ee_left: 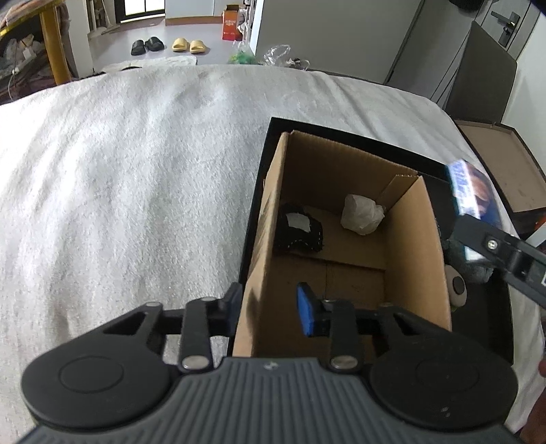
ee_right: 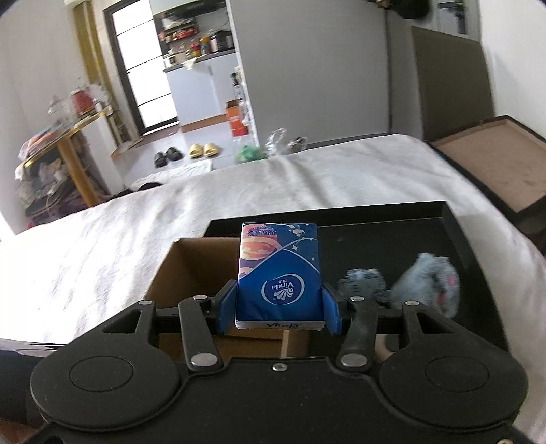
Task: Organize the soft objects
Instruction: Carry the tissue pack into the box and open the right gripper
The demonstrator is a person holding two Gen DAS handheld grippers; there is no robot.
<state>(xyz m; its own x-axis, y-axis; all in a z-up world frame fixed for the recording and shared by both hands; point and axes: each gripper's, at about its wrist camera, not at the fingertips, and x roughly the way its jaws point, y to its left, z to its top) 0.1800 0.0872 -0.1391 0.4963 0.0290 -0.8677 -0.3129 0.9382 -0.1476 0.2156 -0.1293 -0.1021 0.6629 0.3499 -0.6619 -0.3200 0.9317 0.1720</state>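
A brown cardboard box (ee_left: 413, 246) stands in a black tray (ee_left: 269, 143) on the white bed. Inside lie a black cloth (ee_left: 300, 234) and a white crumpled bag (ee_left: 361, 213). My left gripper (ee_left: 269, 307) straddles the box's near left wall, one finger outside, one inside; the jaws stand a little apart around the wall. My right gripper (ee_right: 278, 307) is shut on a blue Vinda tissue pack (ee_right: 278, 273), held above the box (ee_right: 191, 269). The pack also shows in the left wrist view (ee_left: 472, 191). Grey plush toys (ee_right: 423, 280) lie in the tray (ee_right: 454, 225) right of the box.
The white bedspread (ee_left: 136, 170) stretches left and beyond the tray. A brown open case (ee_right: 491, 164) sits off the bed's right side. Slippers (ee_left: 187, 44) and an orange carton (ee_left: 232, 22) are on the floor beyond. A cluttered shelf (ee_right: 58, 150) stands far left.
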